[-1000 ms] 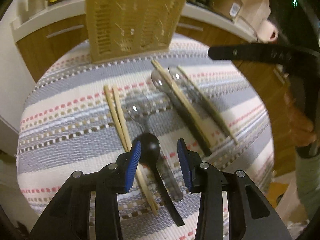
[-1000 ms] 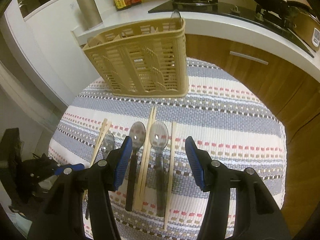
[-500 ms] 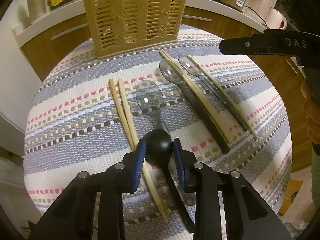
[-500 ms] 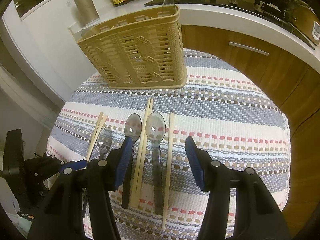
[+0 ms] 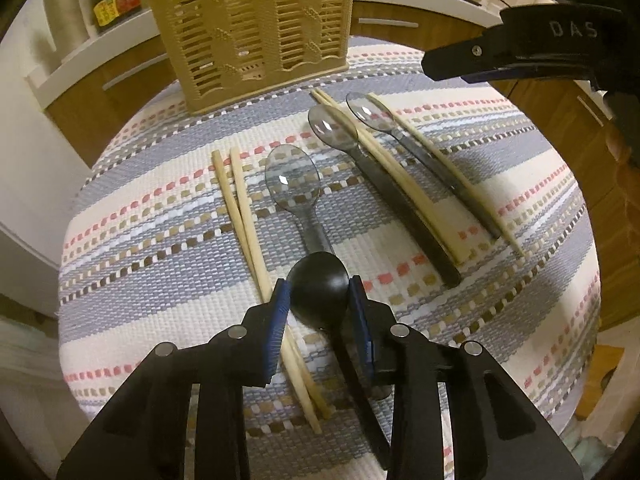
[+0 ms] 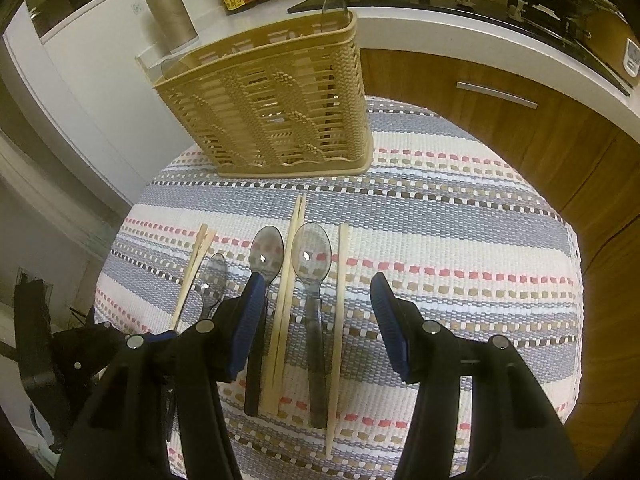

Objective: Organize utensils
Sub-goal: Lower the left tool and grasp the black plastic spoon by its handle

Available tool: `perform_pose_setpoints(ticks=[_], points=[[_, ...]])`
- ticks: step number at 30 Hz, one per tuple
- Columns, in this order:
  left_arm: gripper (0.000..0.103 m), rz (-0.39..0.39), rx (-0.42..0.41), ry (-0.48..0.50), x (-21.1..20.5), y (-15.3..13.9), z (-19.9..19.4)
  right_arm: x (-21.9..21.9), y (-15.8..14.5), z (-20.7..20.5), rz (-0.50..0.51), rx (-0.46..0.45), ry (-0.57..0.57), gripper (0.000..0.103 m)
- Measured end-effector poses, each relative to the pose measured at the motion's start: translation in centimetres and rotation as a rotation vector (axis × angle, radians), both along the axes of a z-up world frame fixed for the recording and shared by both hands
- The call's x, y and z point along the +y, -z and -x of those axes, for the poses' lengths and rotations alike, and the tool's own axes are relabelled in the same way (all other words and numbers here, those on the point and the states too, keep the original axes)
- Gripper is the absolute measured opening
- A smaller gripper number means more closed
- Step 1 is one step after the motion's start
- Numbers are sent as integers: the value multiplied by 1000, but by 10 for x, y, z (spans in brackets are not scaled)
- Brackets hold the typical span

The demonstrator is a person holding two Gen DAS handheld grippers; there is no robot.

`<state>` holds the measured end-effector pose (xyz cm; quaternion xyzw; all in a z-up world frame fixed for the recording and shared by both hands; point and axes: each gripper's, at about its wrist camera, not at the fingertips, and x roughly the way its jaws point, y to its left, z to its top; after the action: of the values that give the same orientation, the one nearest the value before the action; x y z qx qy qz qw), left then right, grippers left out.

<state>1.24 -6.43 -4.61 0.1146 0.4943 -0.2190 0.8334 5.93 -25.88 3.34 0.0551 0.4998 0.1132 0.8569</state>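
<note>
Left gripper (image 5: 318, 304) clamped on black spoon (image 5: 319, 286) bowl at near edge of striped mat (image 5: 160, 264). Right gripper (image 6: 316, 312) jaws apart above clear spoon (image 6: 312, 264) and chopsticks (image 6: 285, 280). Beige utensil basket (image 6: 280, 116) upright at far edge

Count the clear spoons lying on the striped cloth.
3. The nearest clear spoon lies ahead of the black spoon; the middle clear spoon and right clear spoon flank a chopstick pair. Others may stand in the basket.

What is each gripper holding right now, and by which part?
Left gripper is shut on the black plastic spoon, gripping its bowl. Right gripper is open, holding nothing.
</note>
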Motion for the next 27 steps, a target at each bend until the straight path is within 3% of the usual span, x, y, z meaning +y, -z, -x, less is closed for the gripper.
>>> perform_pose_setpoints(ticks=[8,13,17,19,21,23,27], points=[[11,151,24,-18,34,-15,-3,-2,0,0,-6,1,4,52],[11,156,35,-77,57,-10,-8,5,3,-2,-6,6,-9,52],[11,206,75,-94,69,-6,-11,11,6,-4,-4,15,-17,52],[21,218,80,-89,67,-7,-10,12,6,-5,-5,15,-19,52],[40,209,57,-73,58,-11,-8,13,5,-6,-6,14,-20,52],[40,147,45,-43,41,-11,-5,12,5,-5,-3,13,-21,52],[28,-16,45,-8,18,1,0,4,4,-3,4,13,-16,52]])
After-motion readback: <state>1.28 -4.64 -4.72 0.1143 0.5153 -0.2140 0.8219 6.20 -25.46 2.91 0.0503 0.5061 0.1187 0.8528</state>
